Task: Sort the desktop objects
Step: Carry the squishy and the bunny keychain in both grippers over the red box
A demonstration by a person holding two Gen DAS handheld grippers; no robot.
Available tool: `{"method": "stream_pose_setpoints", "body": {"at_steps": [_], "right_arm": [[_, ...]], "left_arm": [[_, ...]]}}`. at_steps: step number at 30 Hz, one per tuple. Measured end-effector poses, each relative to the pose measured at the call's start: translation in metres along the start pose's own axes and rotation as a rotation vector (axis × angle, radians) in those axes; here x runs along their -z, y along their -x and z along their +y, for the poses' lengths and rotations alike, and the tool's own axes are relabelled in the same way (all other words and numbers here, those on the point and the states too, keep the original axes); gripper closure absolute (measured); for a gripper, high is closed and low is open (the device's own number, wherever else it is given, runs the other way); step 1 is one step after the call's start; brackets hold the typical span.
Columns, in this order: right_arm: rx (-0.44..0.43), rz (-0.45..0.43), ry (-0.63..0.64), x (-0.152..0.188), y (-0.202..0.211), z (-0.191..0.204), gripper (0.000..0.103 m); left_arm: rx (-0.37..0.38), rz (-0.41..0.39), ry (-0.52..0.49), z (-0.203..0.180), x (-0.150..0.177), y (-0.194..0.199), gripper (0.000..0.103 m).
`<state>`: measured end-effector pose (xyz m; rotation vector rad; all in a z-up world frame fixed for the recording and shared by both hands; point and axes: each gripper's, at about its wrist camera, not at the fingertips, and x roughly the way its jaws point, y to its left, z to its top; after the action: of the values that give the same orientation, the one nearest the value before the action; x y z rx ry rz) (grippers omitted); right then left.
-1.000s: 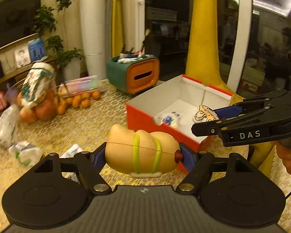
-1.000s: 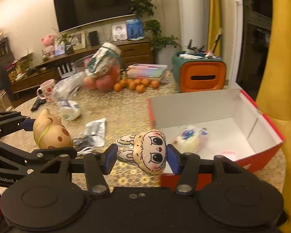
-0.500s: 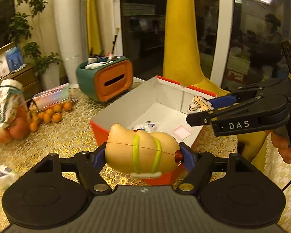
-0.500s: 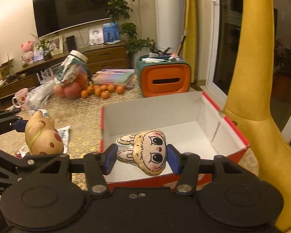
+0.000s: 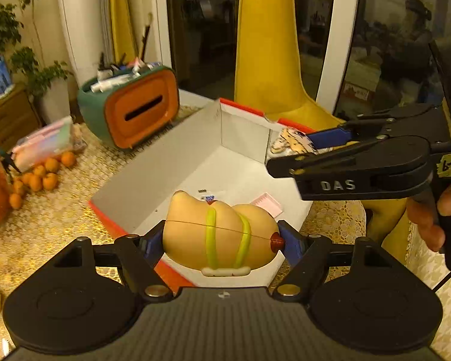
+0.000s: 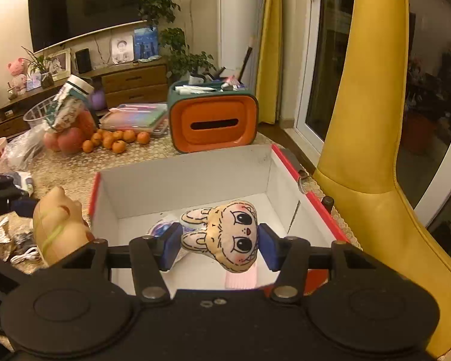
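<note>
My left gripper (image 5: 221,239) is shut on a tan squishy animal toy (image 5: 219,236) with green bands, held over the near corner of the red-and-white cardboard box (image 5: 165,162). My right gripper (image 6: 218,245) is shut on a cream bunny-face plush (image 6: 225,233), hanging above the inside of the box (image 6: 183,186). In the left wrist view the right gripper (image 5: 297,150) comes in from the right over the box with the plush (image 5: 291,143) at its tip. The tan toy (image 6: 58,224) shows at the left of the right wrist view. A small wrapped item (image 6: 161,228) and a pink card (image 5: 266,203) lie inside.
An orange-and-green tissue box (image 6: 213,120) stands behind the box. Small oranges (image 6: 117,141), apples in a bag (image 6: 69,132) and a flat pencil case (image 6: 135,117) lie further left. Wrappers and a cable (image 6: 18,243) litter the table's left. A yellow chair (image 6: 363,156) stands right.
Both grippers have carried their toys rightward over the table to above the box. The box now fills the middle of both views; grips are unchanged.
</note>
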<state>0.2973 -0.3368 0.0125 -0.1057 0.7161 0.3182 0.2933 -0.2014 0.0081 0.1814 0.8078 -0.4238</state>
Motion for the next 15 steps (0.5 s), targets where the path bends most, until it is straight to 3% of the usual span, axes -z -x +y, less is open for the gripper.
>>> {"method": "stream_pose_setpoints", "body": {"at_steps": [9,15], "right_arm": [[0.019,0.074,0.005,-0.006,-0.045,-0.015,0.050],[0.030,0.130,-0.004,-0.008,-0.074,-0.021,0.050]], "left_arm": [[0.046,0.171,0.054,0.001,-0.021,-0.056,0.027],[0.033,0.289,0.082,0.006,-0.027,-0.090,0.027]]}}
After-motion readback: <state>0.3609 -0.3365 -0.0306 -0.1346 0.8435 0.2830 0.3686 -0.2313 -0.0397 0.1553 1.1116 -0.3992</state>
